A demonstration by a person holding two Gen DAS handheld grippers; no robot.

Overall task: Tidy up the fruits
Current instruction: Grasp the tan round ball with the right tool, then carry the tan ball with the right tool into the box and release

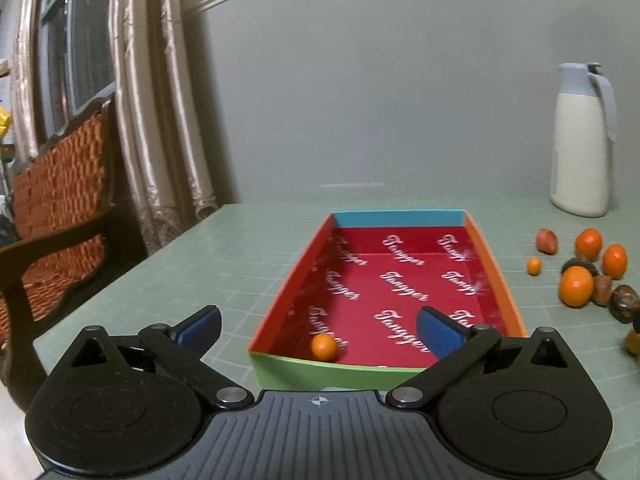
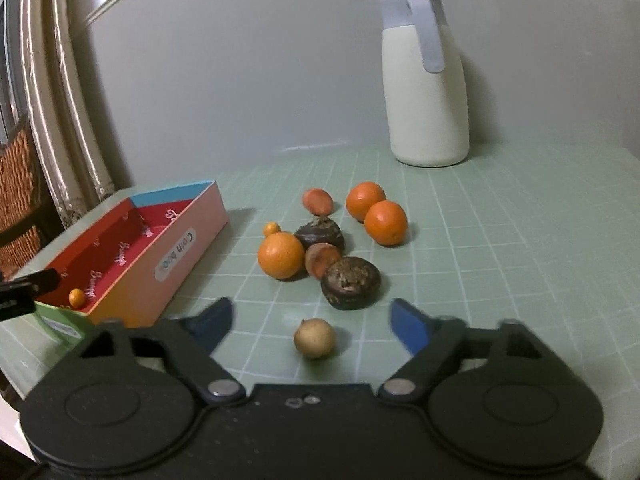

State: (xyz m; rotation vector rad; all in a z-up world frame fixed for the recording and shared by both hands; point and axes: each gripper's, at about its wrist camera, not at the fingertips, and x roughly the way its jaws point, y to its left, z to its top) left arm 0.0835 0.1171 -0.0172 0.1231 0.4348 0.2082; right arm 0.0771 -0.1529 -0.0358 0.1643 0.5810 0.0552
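A shallow box (image 1: 496,268) with a red printed floor lies on the green mat; it also shows in the right wrist view (image 2: 176,248). One small orange fruit (image 1: 324,346) lies in its near left corner, also seen from the right (image 2: 77,297). My left gripper (image 1: 318,330) is open and empty above the box's near end. My right gripper (image 2: 312,320) is open, its fingers on either side of a small tan round fruit (image 2: 315,338) on the mat. Beyond it lie oranges (image 2: 280,255) (image 2: 385,223), dark brown fruits (image 2: 351,282) and reddish ones (image 2: 318,201).
A cream jug with a grey lid (image 2: 426,80) stands at the back of the mat, also in the left wrist view (image 1: 582,140). A wicker chair (image 1: 60,200) and curtains (image 1: 160,100) are off the table's left edge. A grey wall is behind.
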